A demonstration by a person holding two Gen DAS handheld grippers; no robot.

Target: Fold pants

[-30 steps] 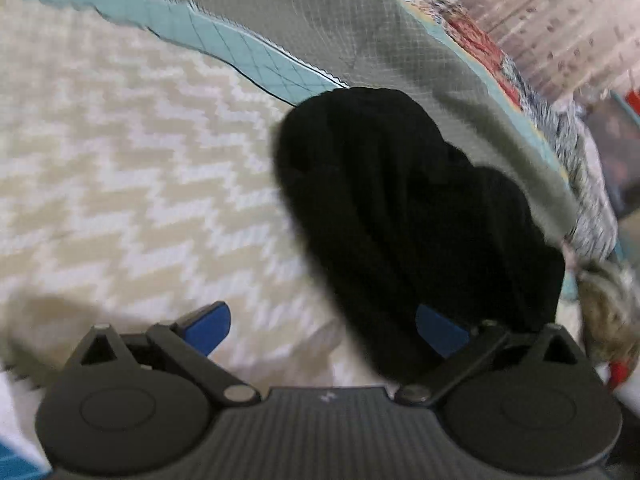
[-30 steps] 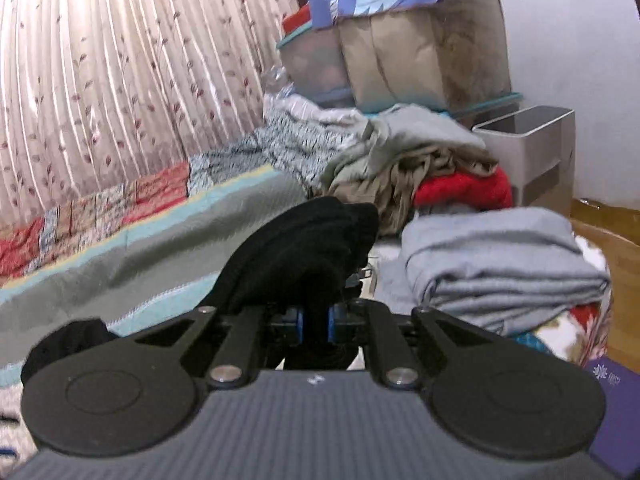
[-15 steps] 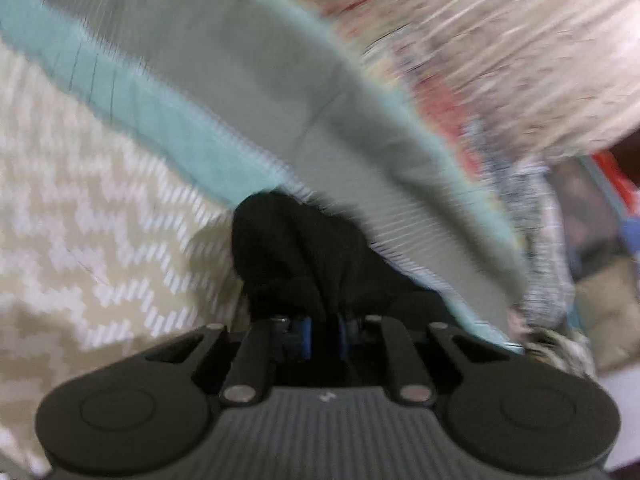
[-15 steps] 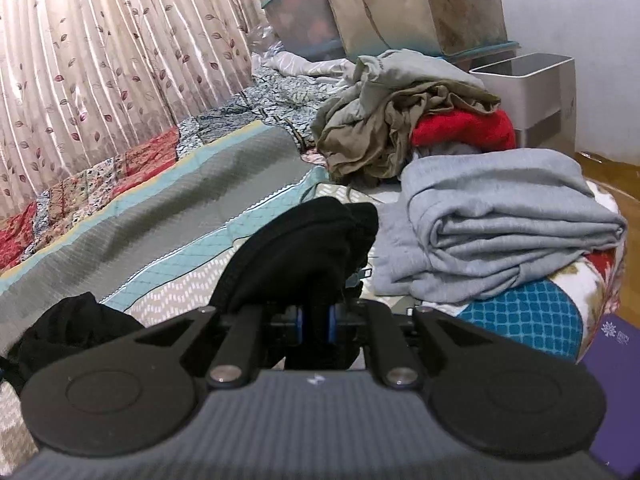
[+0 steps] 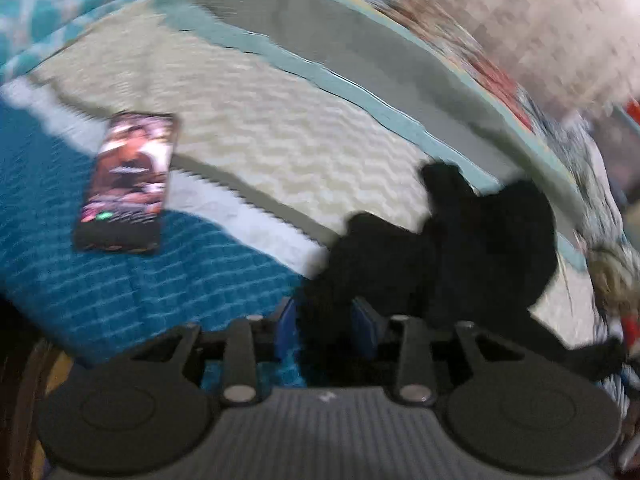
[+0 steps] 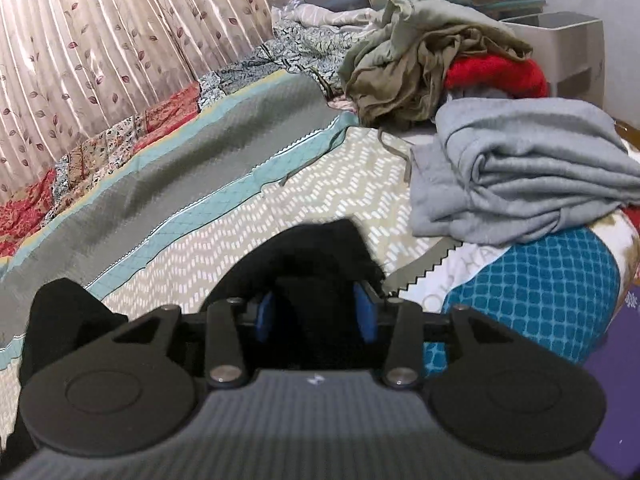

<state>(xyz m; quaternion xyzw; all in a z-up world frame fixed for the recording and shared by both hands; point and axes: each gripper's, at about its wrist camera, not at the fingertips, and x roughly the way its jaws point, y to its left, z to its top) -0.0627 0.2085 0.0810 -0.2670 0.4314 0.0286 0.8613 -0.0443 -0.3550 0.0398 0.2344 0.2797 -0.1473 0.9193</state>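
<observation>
My left tongs (image 5: 325, 330) are opening, with the black pants (image 5: 460, 248) between the pads. My right tongs (image 6: 316, 314) are opening too, pads apart around the pants (image 6: 316, 264). The pants lie on the bed (image 6: 280, 216), toward 12 o'clock.

I see a phone (image 5: 126, 182) lying on the patchwork bedspread (image 6: 224, 168); folded grey sweatshirt (image 6: 524, 172) beside heaped laundry (image 6: 432, 68).

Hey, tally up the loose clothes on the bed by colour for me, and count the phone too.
Black pants: 1
Grey garment: 1
Red garment: 1
Olive garment: 1
Phone: 1
Total: 5
</observation>
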